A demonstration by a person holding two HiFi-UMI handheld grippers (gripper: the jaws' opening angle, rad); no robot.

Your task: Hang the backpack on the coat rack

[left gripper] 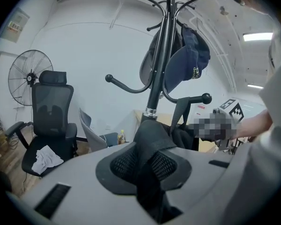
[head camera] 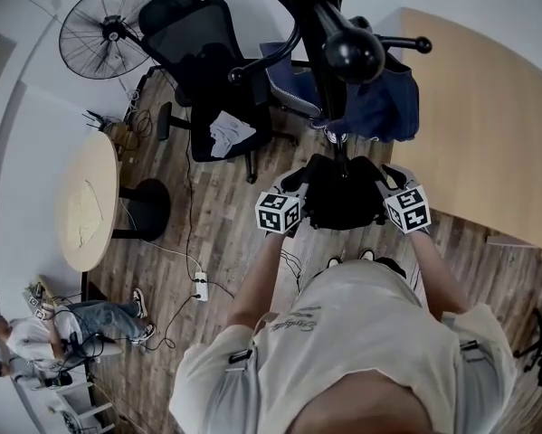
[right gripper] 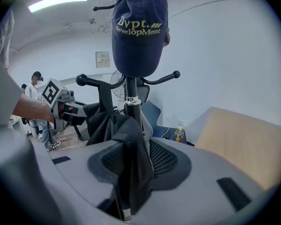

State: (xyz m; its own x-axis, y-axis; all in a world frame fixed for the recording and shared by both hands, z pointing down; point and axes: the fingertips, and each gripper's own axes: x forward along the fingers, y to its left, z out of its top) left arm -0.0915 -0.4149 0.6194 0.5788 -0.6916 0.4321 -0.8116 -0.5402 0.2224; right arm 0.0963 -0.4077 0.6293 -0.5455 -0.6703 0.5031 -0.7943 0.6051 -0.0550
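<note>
The black backpack [head camera: 343, 197] hangs low against the black coat rack's pole [head camera: 329, 25], between my two grippers. Its strap [right gripper: 102, 102] runs up over a lower hook arm [right gripper: 91, 82] that ends in a ball. My left gripper [head camera: 302, 188] is shut on a fold of the backpack's black fabric [left gripper: 152, 139], pinched between its mesh pads. My right gripper [head camera: 388, 183] stands open, with another fold of the backpack [right gripper: 131, 144] lying loosely between its jaws. A navy cap [right gripper: 138, 27] hangs on a hook above.
A black office chair [head camera: 207, 52] with a white cloth on its seat stands behind the rack, beside a floor fan [head camera: 108, 30]. A wooden table [head camera: 488, 116] is at the right and a round table [head camera: 85, 202] at the left. Cables and a power strip [head camera: 198, 286] lie on the floor. People [head camera: 35, 333] sit at lower left.
</note>
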